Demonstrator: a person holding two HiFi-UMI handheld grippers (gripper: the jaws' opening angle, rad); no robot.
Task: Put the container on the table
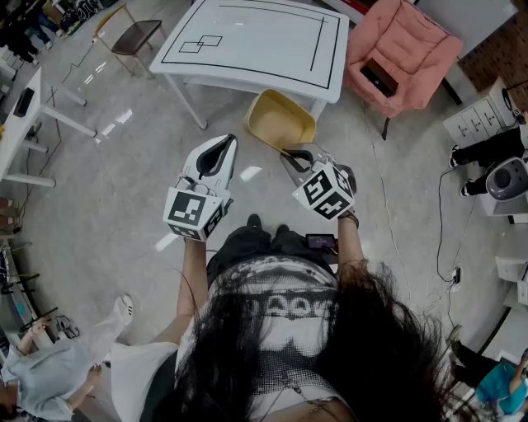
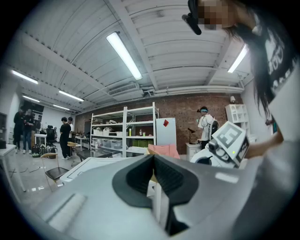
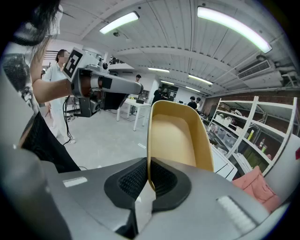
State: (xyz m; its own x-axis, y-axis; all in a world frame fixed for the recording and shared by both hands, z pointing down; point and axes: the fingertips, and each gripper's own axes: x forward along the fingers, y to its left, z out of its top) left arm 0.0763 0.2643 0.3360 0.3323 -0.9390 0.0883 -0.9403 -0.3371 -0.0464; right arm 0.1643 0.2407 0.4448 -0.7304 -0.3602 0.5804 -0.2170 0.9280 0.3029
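Observation:
The container (image 1: pixel 280 122) is a shallow yellow tub. It hangs in the air in front of the white table (image 1: pixel 190 25), below the table's near edge in the head view. My right gripper (image 1: pixel 292 157) is shut on its near rim. In the right gripper view the container (image 3: pixel 176 136) stands on edge, its wall pinched between the black pads of my right gripper (image 3: pixel 150 176). My left gripper (image 1: pixel 225 142) is held beside it to the left, apart from the tub. Its jaws are shut and hold nothing in the left gripper view (image 2: pixel 153 159).
The white table carries black marked lines. A pink armchair (image 1: pixel 402 51) stands to its right and a small chair (image 1: pixel 132 35) to its left. White desks (image 1: pixel 25 115) line the left edge, cabinets and equipment (image 1: pixel 495 157) the right. Metal shelves (image 2: pixel 124 131) stand beyond.

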